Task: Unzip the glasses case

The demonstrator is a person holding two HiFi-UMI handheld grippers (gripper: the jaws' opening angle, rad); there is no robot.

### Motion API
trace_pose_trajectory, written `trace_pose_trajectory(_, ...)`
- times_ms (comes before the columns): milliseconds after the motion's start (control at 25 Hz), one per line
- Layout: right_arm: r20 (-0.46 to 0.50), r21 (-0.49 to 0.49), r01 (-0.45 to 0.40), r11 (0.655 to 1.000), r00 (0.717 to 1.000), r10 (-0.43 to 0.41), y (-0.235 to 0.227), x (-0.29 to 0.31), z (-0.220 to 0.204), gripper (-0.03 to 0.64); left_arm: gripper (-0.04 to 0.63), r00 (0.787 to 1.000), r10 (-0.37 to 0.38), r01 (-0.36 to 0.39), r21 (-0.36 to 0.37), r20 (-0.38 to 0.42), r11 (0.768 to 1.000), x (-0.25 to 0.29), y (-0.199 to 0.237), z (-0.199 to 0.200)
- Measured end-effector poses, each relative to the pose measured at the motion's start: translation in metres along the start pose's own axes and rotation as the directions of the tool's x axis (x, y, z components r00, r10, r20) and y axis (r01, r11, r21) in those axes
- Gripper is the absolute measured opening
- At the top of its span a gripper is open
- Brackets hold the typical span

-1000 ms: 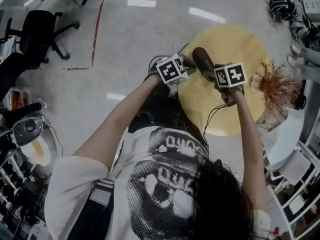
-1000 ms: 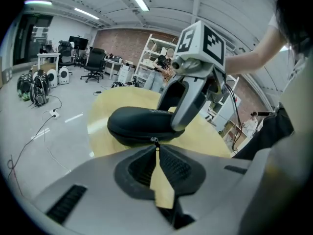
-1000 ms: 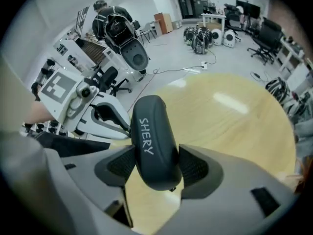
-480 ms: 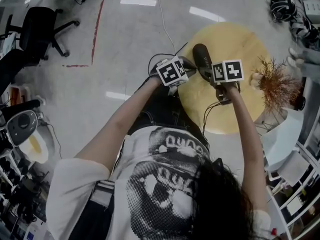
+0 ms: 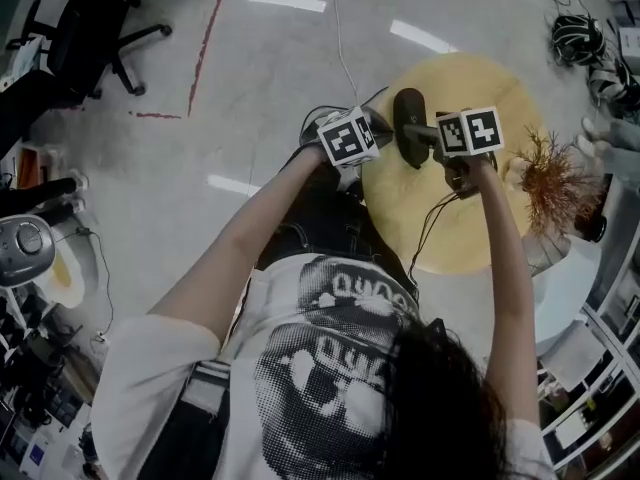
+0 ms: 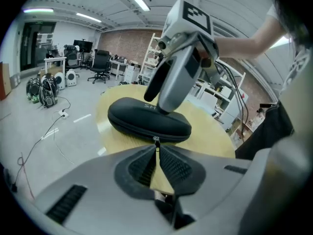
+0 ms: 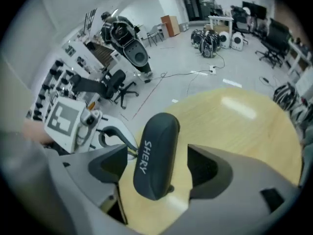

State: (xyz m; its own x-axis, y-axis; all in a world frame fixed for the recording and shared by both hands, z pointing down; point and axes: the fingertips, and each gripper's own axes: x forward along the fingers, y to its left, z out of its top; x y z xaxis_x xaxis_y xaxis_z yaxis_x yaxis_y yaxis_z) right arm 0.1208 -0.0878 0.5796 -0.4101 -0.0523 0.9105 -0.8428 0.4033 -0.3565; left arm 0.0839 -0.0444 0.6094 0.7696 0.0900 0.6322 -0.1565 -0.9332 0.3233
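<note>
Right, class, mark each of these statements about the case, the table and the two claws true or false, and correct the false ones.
1. The case lies on a round wooden table. True.
2. The left claw hangs wide open, well away from the case. False: its jaws are together on the zip pull at the case's edge.
3. The right claw is clamped tight on the case. False: it is open. Its jaws have just been opening, and the case lies between them with a gap on each side.
4. The case is dark, with white lettering on top. True.
</note>
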Motion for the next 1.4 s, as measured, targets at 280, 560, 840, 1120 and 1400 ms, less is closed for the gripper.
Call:
trace_pose_trajectory(280,-0.005,0.056,0.028,0.998,1.0,-0.028,-0.005,0.023,0.019,0.319,0.028,1.0,0.009,-0.009,0.005,-0.01,1.0,-0.006,0.005,0.001)
trace_pose_trajectory(560,0.067,0.311,-0.007,0.95,0.998,-0.015,-0.009,0.024,0.02,0.278,0.028,1.0,0.002,-0.001,-0.037,0.022,0.999,-0.009,0.002,-0.002)
trace_pose_trajectory(840,0.152,0.528,-0.012,0.849,0.985,-0.08,-0.026,0.018,0.017,0.272,0.028,0.998,-0.052,0.052,0.035,-0.022,0.998,-0.009,-0.025,-0.012)
trace_pose_trajectory(1120,0.221,0.729,-0.043,0.683,0.959,-0.176,-0.06,-0.002,-0.003,0.264,0.028,0.997,-0.077,0.077,0.005,0.031,0.997,0.007,-0.038,0.006)
trace_pose_trajectory(1400,0.254,0.81,-0.07,0.582,0.937,-0.241,-0.077,-0.011,-0.014,0.256,0.028,0.991,-0.134,0.134,0.114,-0.005,0.984,0.027,-0.064,0.017)
